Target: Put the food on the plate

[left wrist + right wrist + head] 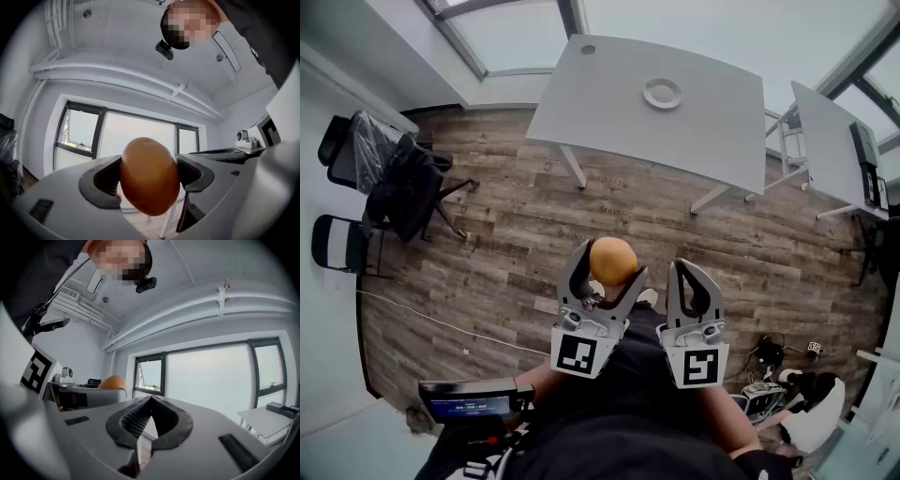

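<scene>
Person seen from above, standing on a wood floor (516,206) w/ a two-jaw tool in each hand, both held out in front at about waist level. The left claw (611,263) has hold of the food (612,259), a smooth, rounded, orange-brown item, egg-like in shape. The left gripper view shows the jaws spread wide w/ one ribbed pad pressing each side of it, across its middle. That wide stance is prob. just down to the item's girth, and gripping at the widest part likely keeps something this round from squirting out. The food is up in the air, touching nothing but the pads. The right claw (692,277) sits just beside the left one. Its jaws are closed together w/ nothing between them, so it looks idle, prob. kept clear while one tool does the carrying. The plate (662,93), small, round and white, lies on a white surface (609,103) well apart from the person, w/ open floor between. It looks bare, so the food isn't placed yet and the task seems to be at the carrying stage. Both tools point toward that surface, which fits an approach to it. Next step, at a guess: close the gap, then lower the food over the plate before letting go.
</scene>
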`<state>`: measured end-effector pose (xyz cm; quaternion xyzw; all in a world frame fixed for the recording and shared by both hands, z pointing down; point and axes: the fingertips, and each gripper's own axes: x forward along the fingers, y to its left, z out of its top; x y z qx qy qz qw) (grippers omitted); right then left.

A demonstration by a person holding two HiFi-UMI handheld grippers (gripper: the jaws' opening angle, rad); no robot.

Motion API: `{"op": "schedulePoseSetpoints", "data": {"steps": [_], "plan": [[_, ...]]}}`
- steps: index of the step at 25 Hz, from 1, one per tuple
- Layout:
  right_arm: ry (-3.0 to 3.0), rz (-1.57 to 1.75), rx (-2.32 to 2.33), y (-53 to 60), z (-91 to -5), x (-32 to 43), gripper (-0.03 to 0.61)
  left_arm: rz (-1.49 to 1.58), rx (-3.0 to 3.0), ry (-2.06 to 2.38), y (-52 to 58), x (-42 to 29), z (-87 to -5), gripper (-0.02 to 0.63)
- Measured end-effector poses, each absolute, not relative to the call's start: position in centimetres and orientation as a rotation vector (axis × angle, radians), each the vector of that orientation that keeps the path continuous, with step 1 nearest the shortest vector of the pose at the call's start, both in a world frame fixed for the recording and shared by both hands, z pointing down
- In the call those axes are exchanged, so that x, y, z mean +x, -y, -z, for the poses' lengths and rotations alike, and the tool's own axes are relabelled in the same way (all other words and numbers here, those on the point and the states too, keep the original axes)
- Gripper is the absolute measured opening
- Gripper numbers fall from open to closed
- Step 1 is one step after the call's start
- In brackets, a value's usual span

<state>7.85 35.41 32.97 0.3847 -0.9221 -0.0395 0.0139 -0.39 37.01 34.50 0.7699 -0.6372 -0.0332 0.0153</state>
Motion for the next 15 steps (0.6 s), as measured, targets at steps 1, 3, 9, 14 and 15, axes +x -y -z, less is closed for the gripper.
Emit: {"op": "schedulePoseSetpoints", "data": {"steps": [1, 3, 9, 14, 15], "plan": [[2.874, 0.122, 1.195, -35.4, -33.0, 7.8, 0.006, 0.107, 2.389, 1.986, -37.0, -0.5, -34.5, 0.342], [2.879, 0.106, 1.188, -35.4, -33.0, 7.9, 0.006, 0.115, 2.379, 1.993, -37.0, -0.7, -34.5, 0.342], [2.857, 0.035, 1.134, -34.8, -34.8, 8.4, 0.006, 0.123, 2.364, 2.002, -36.5, -0.4, -34.7, 0.342], [2.851, 0.023, 1.157, -34.3, -35.1, 10.0, 0.006, 0.157, 2.332, 2.014, -36.3, 0.1, -35.1, 0.342], [2.858, 0.033, 1.168, -34.1, -34.9, 10.4, 0.006, 0.169, 2.326, 2.017, -36.3, 0.1, -35.0, 0.342]]}}
